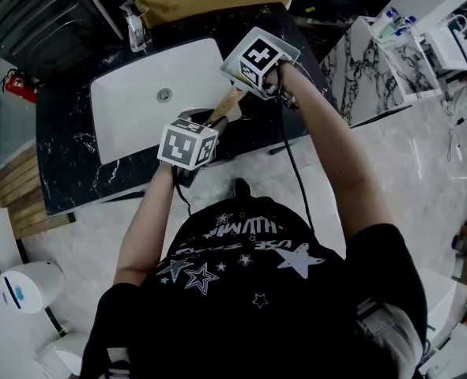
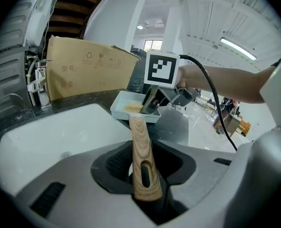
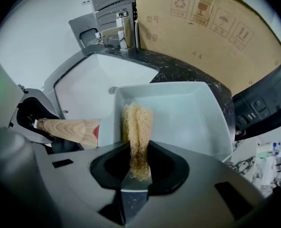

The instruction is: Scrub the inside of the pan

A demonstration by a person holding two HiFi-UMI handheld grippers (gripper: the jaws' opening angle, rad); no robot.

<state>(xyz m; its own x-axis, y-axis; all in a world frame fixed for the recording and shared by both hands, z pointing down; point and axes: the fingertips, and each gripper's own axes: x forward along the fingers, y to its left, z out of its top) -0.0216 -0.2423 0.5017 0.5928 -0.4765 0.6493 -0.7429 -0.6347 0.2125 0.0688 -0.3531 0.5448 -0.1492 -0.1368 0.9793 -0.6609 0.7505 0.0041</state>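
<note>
Scrubbing looks to be in hand. The left gripper (image 2: 142, 177) clamps the handle (image 2: 139, 146), steadying the pan (image 3: 188, 122) beside the sink (image 3: 88, 91). The right gripper (image 3: 136, 167), pinched on a scourer (image 3: 136, 125), points it into the pan near the handle-side wall. The next move likely calls for pressing down and rubbing.

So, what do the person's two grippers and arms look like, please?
The left gripper and the right gripper have light grey bodies and black jaw pads. Each carries a white cube with black square markers. A black cable runs from the right one. The person wears a black short-sleeved T-shirt with white stars and lettering.
</note>
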